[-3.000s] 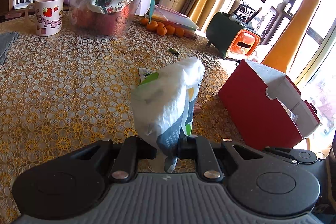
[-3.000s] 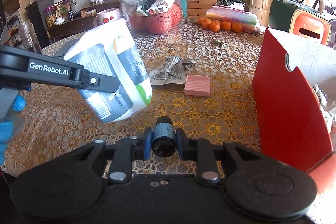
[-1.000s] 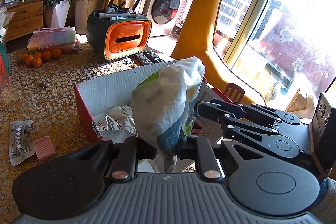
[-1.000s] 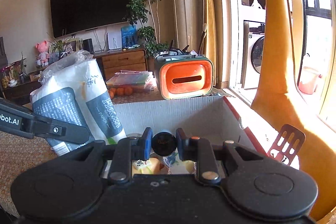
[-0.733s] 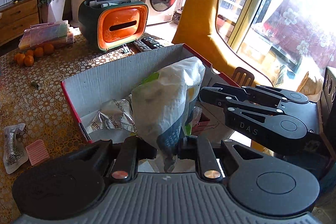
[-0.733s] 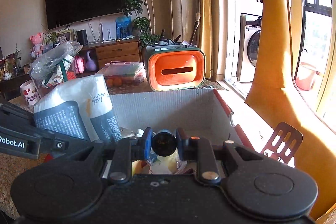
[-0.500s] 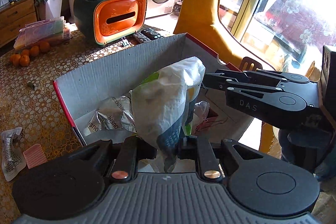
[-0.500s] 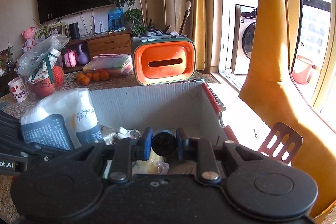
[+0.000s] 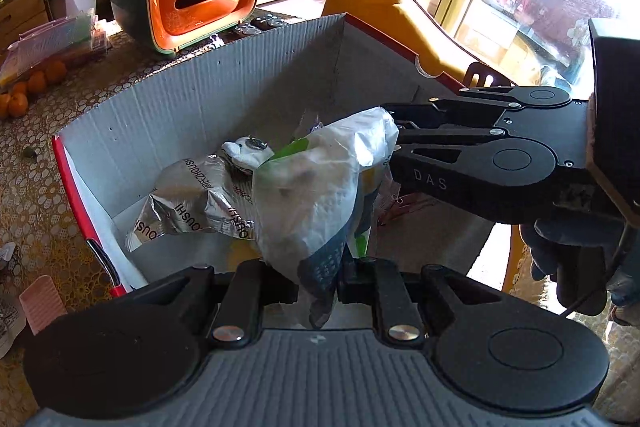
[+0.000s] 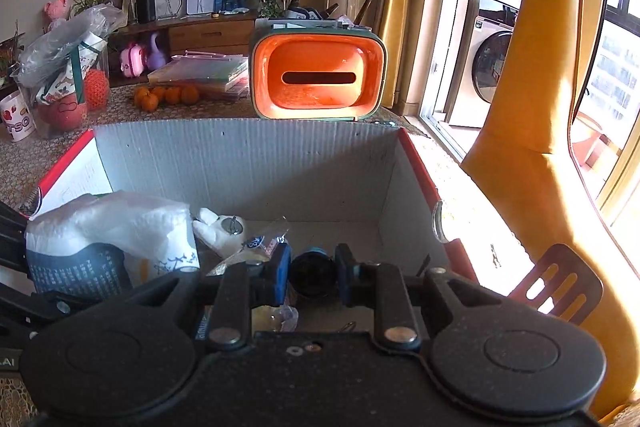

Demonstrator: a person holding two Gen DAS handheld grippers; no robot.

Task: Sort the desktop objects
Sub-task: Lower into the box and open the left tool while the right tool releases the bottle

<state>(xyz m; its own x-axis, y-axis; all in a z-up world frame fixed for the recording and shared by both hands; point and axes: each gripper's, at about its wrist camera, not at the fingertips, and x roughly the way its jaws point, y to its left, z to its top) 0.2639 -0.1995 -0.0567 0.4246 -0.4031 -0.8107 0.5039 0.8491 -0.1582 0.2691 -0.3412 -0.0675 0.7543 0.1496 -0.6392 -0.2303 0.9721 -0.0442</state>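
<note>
My left gripper [image 9: 318, 285] is shut on a white, green and grey tissue pack [image 9: 316, 195], which hangs over the inside of the red cardboard box [image 9: 192, 99]. The same tissue pack [image 10: 116, 239] shows low at the left of the right wrist view. My right gripper [image 10: 312, 273] is shut on a small dark bottle [image 10: 312, 273], also inside the box [image 10: 248, 163]. In the left wrist view the right gripper's black body reaches in from the right, beside the pack. A silver foil packet [image 9: 188, 205] and a small white plush [image 9: 248, 149] lie in the box.
An orange and green organiser [image 10: 318, 79] with pens stands behind the box. Oranges [image 10: 166, 95] and a flat plastic case lie to its left. A pink pad [image 9: 42, 301] sits on the patterned tablecloth left of the box. A chair back [image 10: 560, 285] is at right.
Both grippers have sunk lower into the box with their loads; the box walls now fill more of each view. Both grips are unchanged.
</note>
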